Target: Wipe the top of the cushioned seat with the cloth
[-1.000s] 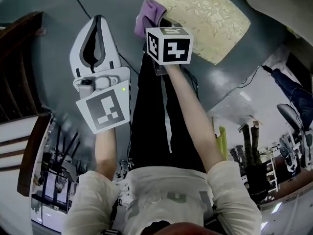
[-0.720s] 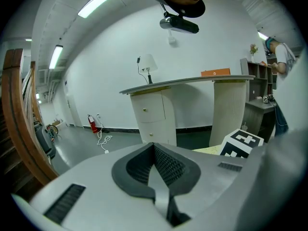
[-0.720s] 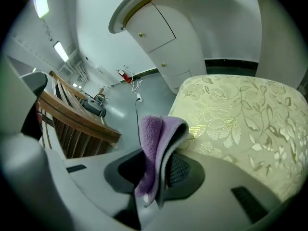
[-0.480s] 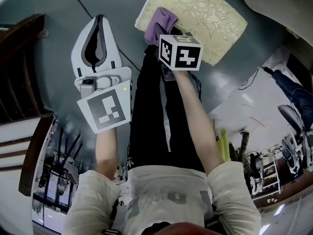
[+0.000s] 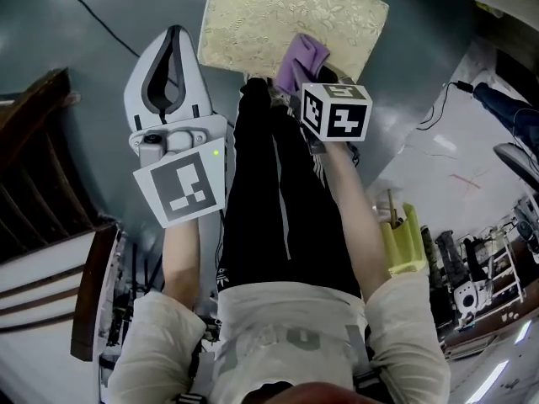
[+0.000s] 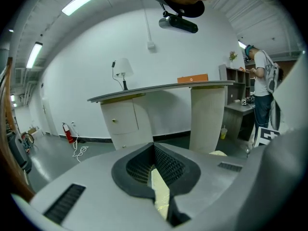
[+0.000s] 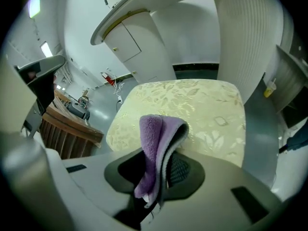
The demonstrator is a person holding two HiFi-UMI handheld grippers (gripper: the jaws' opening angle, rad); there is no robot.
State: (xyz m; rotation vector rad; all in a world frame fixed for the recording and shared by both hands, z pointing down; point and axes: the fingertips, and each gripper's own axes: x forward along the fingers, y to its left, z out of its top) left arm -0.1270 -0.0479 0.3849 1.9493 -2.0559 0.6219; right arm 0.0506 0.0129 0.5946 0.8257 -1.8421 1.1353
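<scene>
The cushioned seat, pale yellow with a leaf pattern, lies on the grey floor at the top of the head view. My right gripper is shut on a folded purple cloth, which rests on the seat's near right part. In the right gripper view the cloth sticks up from between the jaws, with the seat spread out beyond it. My left gripper hangs over the floor to the left of the seat, shut with nothing in it. Its pads are pressed together.
Dark wooden furniture stands at the left. A white counter on ribbed pedestals rises behind the seat. A cable runs over the floor. The wearer's black-trousered legs reach toward the seat. Another person stands at shelves, far right.
My right gripper has carried the cloth from the seat's near left corner rightward along its near side. The left gripper has stayed where it was.
</scene>
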